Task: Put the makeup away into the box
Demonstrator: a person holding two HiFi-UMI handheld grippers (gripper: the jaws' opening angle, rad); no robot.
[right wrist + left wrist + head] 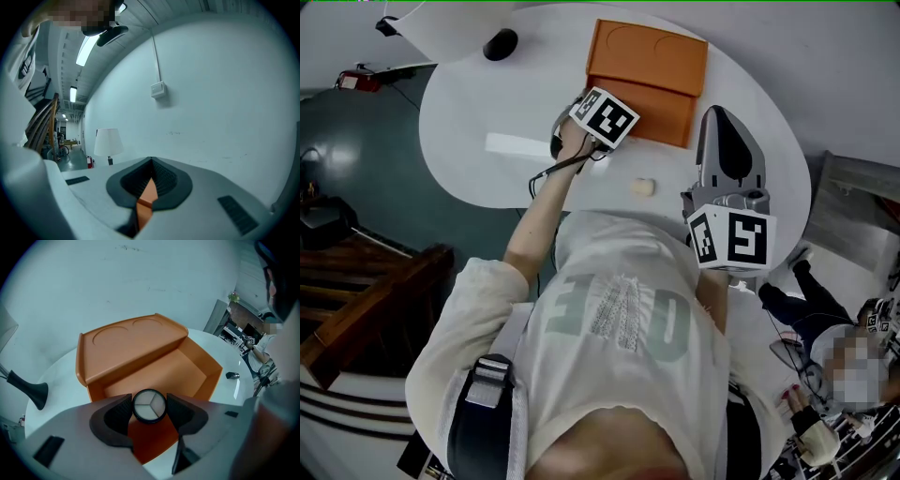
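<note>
a white oval table (pixel 487 141) stands against a plain white wall (pixel 211 93), with glossy teal floor (pixel 356 169) to its left and dark wooden steps (pixel 366 291) beyond that. at the table's far edge sits an open orange plastic box (pixel 159 376), its hinged lid (pixel 131 341) tipped back toward the wall. the left gripper (pixel 149 404) points steeply down over the box; its jaws are partly closed and pinch a round black-rimmed makeup compact (pixel 149 407) with three pale sections, one pad on each side, above the box's open front part. the right gripper (pixel 151 171) is held about level at the table's right side, its jaws closed together on nothing, only a sliver of orange showing through the slit. a small cream round piece (pixel 643 187) lies on the table nearer the person. a black flared stand (pixel 35 392) rests on the table's left end, and a white-shaded lamp (pixel 108 142) shows further off under ceiling strip lights (pixel 86 49).
</note>
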